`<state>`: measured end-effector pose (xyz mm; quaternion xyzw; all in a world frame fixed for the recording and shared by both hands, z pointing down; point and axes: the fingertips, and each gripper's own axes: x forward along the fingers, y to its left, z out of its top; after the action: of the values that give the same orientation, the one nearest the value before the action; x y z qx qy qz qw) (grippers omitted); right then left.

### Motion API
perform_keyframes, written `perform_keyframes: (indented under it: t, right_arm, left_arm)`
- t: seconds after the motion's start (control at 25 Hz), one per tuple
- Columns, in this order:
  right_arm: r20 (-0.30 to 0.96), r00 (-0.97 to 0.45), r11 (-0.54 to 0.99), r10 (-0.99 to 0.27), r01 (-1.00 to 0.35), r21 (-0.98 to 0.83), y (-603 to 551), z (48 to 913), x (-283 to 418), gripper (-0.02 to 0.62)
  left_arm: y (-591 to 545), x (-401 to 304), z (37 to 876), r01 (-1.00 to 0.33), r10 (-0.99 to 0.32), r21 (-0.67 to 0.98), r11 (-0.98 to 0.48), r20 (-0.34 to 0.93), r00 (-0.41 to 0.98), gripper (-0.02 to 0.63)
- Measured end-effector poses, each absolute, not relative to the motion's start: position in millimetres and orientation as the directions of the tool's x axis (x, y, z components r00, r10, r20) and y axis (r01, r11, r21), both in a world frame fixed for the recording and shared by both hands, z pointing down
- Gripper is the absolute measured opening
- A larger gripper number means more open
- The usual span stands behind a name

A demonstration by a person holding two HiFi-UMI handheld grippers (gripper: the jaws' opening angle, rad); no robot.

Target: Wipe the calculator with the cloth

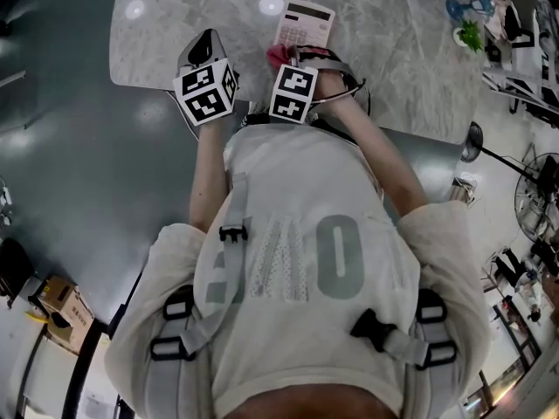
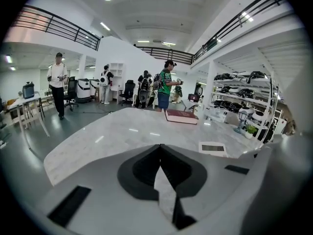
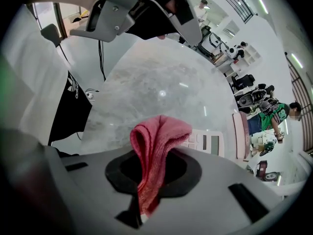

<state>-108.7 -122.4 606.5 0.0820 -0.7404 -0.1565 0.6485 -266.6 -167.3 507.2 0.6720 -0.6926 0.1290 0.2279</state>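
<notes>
At the table's (image 1: 175, 33) near edge, about the middle of its length, the calculator (image 1: 303, 24) lies flat a little in from that edge, display end pointing away from the person. The right gripper (image 1: 295, 61) points steeply down just short of the calculator's near end. Its jaws are clamped on the cloth (image 3: 154, 151), a pink folded piece whose loop sticks out past the tips. The left gripper (image 1: 203, 49) hovers beside it over bare table top, jaws closed on nothing. Progress, as judged: the cloth is picked up and brought to the calculator, but no view settles whether it touches the keys yet. I therefore count the wiping itself as not begun or barely begun, and the strokes across the keys and display are left. View differences: the head view gives the layout, both grippers side by side with the cloth peeking out at the calculator's near end, but shows neither pair of jaws. The right gripper view shows the clamp on the cloth and the calculator's keys and display behind the fold. The left gripper view shows its own closed, empty jaws, the calculator off to its right, and a book (image 2: 181, 116) toward the far edge that the head view cuts off.
</notes>
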Motion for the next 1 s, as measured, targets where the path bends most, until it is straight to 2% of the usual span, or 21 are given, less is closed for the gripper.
perform_keyframes:
  t: [0.56,0.8,1.0]
  right_arm:
    - [0.938,-0.153,0.941,-0.311,0.086,0.326,-121,590,-120,0.055]
    - [0.882,-0.202,0.901,-0.425,-0.006,0.433,-179,541,-111,0.055]
    - [0.804,-0.210,0.831,-0.556,-0.159,0.533,-232,484,-90,0.055]
  left_arm:
    - [-172,-271,477,-0.986,-0.899,0.157,0.051,0.438,0.023,0.020]
    - [-191,-259,433,-0.984,-0.932,0.175,0.022,0.360,0.043,0.020]
    - [-208,-248,384,-0.990,-0.958,0.138,-0.019,0.280,0.058,0.020]
